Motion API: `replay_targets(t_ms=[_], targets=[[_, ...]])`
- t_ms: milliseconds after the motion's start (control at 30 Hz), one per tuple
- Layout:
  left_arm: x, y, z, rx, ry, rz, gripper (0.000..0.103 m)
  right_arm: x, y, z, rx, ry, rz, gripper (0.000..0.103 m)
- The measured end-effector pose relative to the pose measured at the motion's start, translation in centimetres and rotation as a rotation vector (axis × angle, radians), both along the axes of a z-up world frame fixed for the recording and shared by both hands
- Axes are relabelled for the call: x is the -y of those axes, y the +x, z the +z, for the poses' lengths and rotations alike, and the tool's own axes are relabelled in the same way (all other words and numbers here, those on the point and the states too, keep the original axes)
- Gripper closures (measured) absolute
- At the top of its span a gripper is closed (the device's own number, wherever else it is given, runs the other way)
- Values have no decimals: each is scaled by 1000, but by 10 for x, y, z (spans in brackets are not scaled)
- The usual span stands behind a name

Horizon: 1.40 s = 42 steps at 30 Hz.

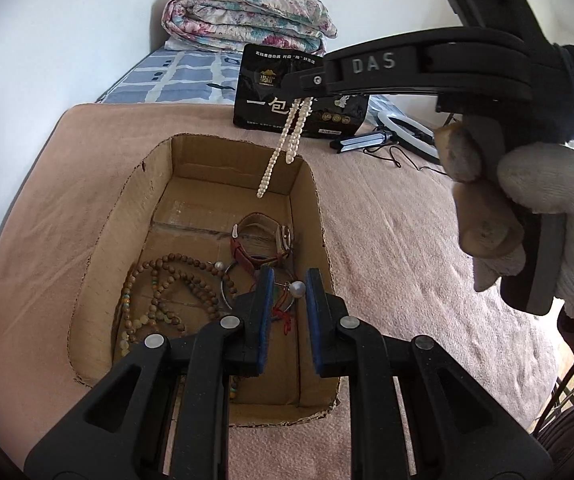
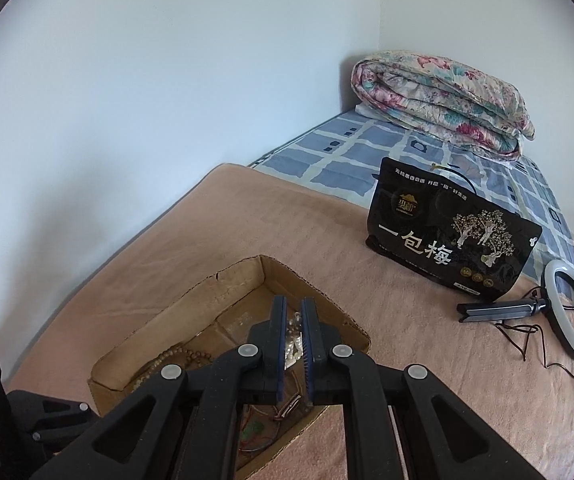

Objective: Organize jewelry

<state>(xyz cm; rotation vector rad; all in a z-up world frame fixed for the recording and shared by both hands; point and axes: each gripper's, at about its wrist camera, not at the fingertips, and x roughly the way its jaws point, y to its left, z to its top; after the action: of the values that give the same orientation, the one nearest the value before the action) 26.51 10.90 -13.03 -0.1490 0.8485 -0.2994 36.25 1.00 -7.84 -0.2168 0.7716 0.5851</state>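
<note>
I hold a two-finger gripper in each hand above an open cardboard box point(image 1: 87, 280) that sits on a pinkish-tan blanket point(image 1: 387, 240) spread over a bed.

My right gripper point(image 2: 293, 322) is clamped on a pearl necklace point(image 1: 285, 142). From the left wrist view, the necklace hangs straight down from the pinched tips in two pale strands, its lower end dangling over the far right part of the box, not touching the floor of it. From the right wrist view, the pearls show only as a pale glint between the two blue pads point(image 2: 279, 332), which stand close together. My gloved right hand point(image 1: 543, 220) grips the handle at the right edge of the left wrist view.

My left gripper point(image 1: 289, 304) hovers over the near end of the box with its fingers apart and nothing between them.

Inside the box, a watch with a reddish-brown strap point(image 1: 265, 240) lies toward the far right. A long string of brown wooden beads point(image 1: 167, 292) is coiled on the left. A thin bangle with a single pearl point(image 1: 297, 289) and some red cord point(image 1: 283, 318) lie just beyond my left gripper's tips.

Beyond the box, a black snack bag point(image 2: 447, 236) stands upright on the blanket. To its right lies a white ring light point(image 2: 571, 312) on a small folded tripod. A folded floral quilt point(image 2: 439, 100) rests in the far corner on a blue checked sheet point(image 2: 351, 156).
</note>
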Motion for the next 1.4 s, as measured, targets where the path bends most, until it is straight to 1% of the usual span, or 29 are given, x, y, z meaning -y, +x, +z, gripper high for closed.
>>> replay_targets(t_ms=[267, 500, 533, 567, 600, 633, 667, 733, 833, 900, 1067, 1267, 1400], targets=[[7, 2, -6, -15, 4, -5, 89, -1, 28, -24, -51, -5, -42, 98], [7, 4, -9, -28, 15, -2, 89, 2, 34, -35, -90, 5, -45, 97], [6, 3, -9, -29, 17, 3, 89, 3, 34, -36, -89, 6, -51, 91], [5, 4, -9, -27, 20, 12, 88, 3, 33, -35, -84, 4, -56, 74], [3, 5, -9, -33, 28, 23, 88, 4, 33, -35, -79, 5, -63, 64], [2, 5, -9, -40, 28, 29, 82, 5, 32, -33, -74, 8, -71, 46], [1, 5, -9, -40, 26, 35, 74, 6, 31, -32, -70, 11, -78, 36], [-2, 3, -7, -33, 27, 51, 71, 9, 29, -29, -60, 16, -93, 29], [-7, 1, -3, -25, 27, 71, 71, 12, 25, -24, -57, 16, -101, 20], [-9, -1, 0, -22, 24, 80, 71, 14, 21, -21, -49, 16, -112, 18], [-9, -10, 13, 2, 30, 89, 71, 23, 12, -11, -51, 32, -127, 18], [-8, -27, 33, 40, 38, 104, 71, 34, -10, 8, -22, 37, -135, 18], [-7, -42, 48, 74, 65, 118, 71, 44, -29, 22, -4, 43, -138, 17]])
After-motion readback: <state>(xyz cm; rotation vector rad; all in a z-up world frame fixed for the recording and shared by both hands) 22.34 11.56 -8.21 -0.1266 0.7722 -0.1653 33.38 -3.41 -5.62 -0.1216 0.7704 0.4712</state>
